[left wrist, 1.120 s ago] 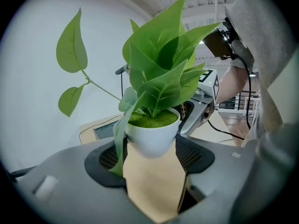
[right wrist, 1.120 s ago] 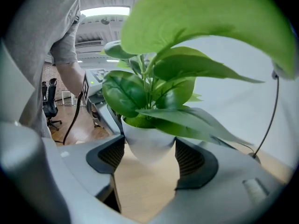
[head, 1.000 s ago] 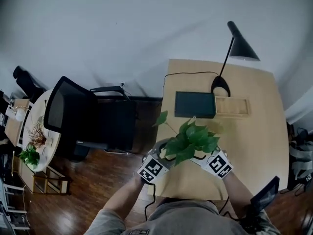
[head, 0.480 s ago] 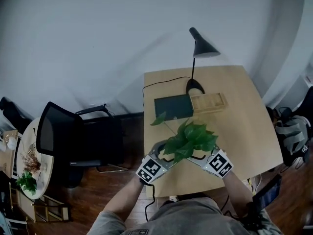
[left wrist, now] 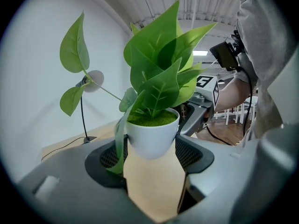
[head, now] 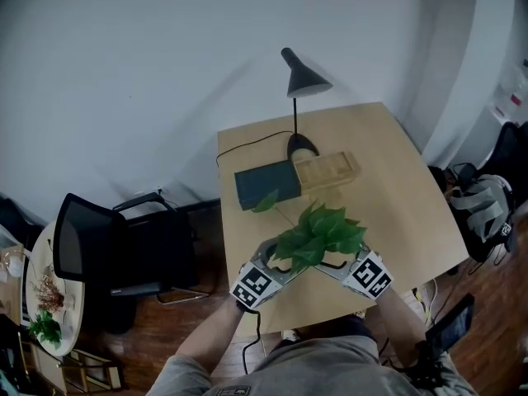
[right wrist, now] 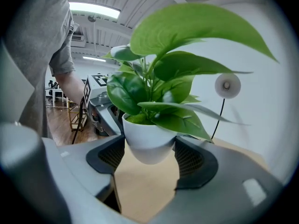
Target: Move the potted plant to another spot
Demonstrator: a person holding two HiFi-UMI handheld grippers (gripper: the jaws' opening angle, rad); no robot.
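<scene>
The potted plant (head: 318, 233), green leaves in a small white pot (left wrist: 152, 136), hangs above the front of the wooden table (head: 388, 196). Both grippers hold it from opposite sides. My left gripper (head: 276, 264) has its pads against the pot's sides, as the left gripper view shows (left wrist: 152, 149). Facing it, my right gripper (head: 334, 264) clamps the same pot (right wrist: 148, 141) between its pads (right wrist: 148, 154). The pot's bottom is clear of the tabletop in both gripper views. In the head view the leaves hide the pot.
At the table's back stand a black desk lamp (head: 301, 81) with its cable, a dark book (head: 266, 184) and a shallow wooden tray (head: 326, 170). A black office chair (head: 99, 238) stands left of the table, a round side table (head: 41, 287) further left, a bag (head: 483, 213) on the right.
Both grippers have carried the plant together, a little up and rightwards along the table's front. The head view has swung, so the table and chair have shifted left in it.
</scene>
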